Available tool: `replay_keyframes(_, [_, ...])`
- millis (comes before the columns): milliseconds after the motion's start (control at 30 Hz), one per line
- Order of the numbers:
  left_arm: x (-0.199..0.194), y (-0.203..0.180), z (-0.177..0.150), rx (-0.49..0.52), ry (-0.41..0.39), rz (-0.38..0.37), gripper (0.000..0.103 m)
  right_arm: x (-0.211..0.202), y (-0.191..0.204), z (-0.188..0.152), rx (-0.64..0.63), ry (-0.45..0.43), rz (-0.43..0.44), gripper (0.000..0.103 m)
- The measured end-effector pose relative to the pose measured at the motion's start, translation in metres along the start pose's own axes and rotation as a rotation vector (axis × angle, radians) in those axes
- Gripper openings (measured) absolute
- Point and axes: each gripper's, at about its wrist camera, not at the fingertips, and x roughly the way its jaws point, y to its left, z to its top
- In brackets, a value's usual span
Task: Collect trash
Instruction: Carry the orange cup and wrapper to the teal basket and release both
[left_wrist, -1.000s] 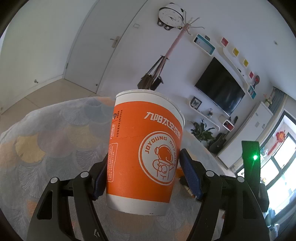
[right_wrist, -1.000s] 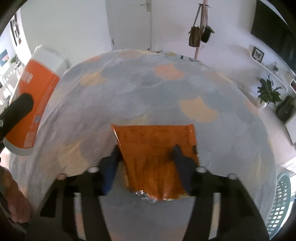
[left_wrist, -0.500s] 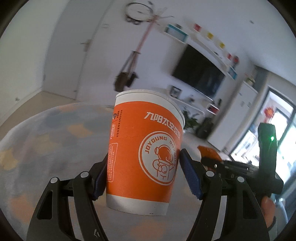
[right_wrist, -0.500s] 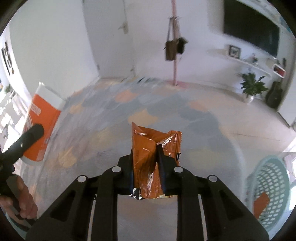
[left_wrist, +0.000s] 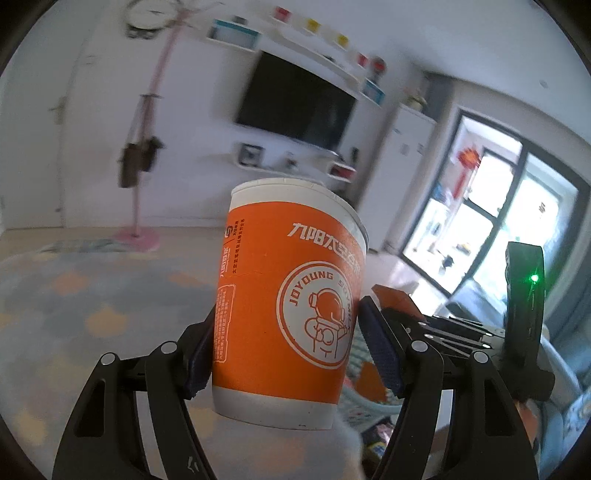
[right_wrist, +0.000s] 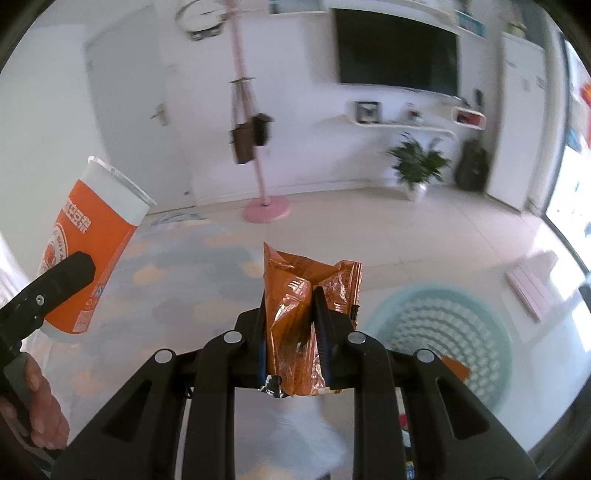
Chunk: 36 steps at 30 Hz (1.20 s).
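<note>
An orange and white paper cup (left_wrist: 288, 306) with an astronaut logo fills the middle of the left wrist view, upright, with my left gripper (left_wrist: 291, 347) shut on its sides. The same cup (right_wrist: 92, 243) shows at the left of the right wrist view, tilted, beside a black finger of the left gripper. My right gripper (right_wrist: 291, 332) is shut on a crumpled orange foil snack bag (right_wrist: 299, 306), held up off the floor. A pale green laundry-style basket (right_wrist: 424, 325) stands on the floor to the right of the bag, with an orange scrap (right_wrist: 456, 367) inside.
A patterned round rug (right_wrist: 177, 273) covers the floor on the left. A pink coat stand (right_wrist: 266, 210) with hanging bags, a wall television (right_wrist: 395, 51), a potted plant (right_wrist: 417, 166) and a white cabinet stand along the far wall. A person's hand (right_wrist: 40, 406) shows at lower left.
The right gripper has closed on the snack bag and lifted it off the rug. Both grippers have swung right, from the rug toward the television wall and the basket.
</note>
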Motion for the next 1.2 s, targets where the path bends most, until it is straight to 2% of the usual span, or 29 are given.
replay_keyframes(100, [0.039, -0.022, -0.003, 0.015, 0.065, -0.048, 0.069, 0.001, -0.034, -0.008, 0.061, 0.012, -0.045, 0.018])
replay_keyframes(267, [0.1, -0.045, -0.018, -0.004, 0.187, -0.121, 0.069, 0.024, -0.096, -0.035, 0.197, 0.099, -0.093, 0.019])
replay_keyframes(433, [0.142, -0.064, -0.034, 0.032, 0.267, -0.137, 0.069, 0.064, -0.147, -0.071, 0.328, 0.231, -0.128, 0.021])
replay_keyframes(533, [0.164, -0.071, -0.04, 0.037, 0.301, -0.139, 0.07, 0.076, -0.167, -0.089, 0.389, 0.266, -0.127, 0.022])
replay_keyframes(567, [0.167, -0.071, -0.041, 0.033, 0.308, -0.137, 0.07, 0.079, -0.171, -0.092, 0.398, 0.276, -0.125, 0.023])
replay_keyframes(633, [0.177, -0.071, -0.043, 0.024, 0.324, -0.144, 0.07, 0.083, -0.177, -0.097, 0.406, 0.292, -0.126, 0.032])
replay_keyframes(667, [0.182, -0.073, -0.046, 0.024, 0.334, -0.143, 0.069, 0.082, -0.18, -0.099, 0.411, 0.296, -0.13, 0.052])
replay_keyframes(700, [0.186, -0.075, -0.049, 0.028, 0.342, -0.142, 0.069, 0.079, -0.183, -0.1, 0.414, 0.285, -0.135, 0.063])
replay_keyframes(833, [0.199, -0.082, -0.056, 0.043, 0.381, -0.147, 0.077, 0.074, -0.19, -0.1, 0.418, 0.281, -0.156, 0.065])
replay_keyframes(967, [0.204, -0.073, -0.066, 0.015, 0.408, -0.152, 0.078, 0.066, -0.201, -0.106, 0.452, 0.267, -0.161, 0.068])
replay_keyframes(1200, [0.171, -0.065, -0.059, 0.003, 0.344, -0.158, 0.078, 0.038, -0.196, -0.104, 0.444, 0.204, -0.183, 0.068])
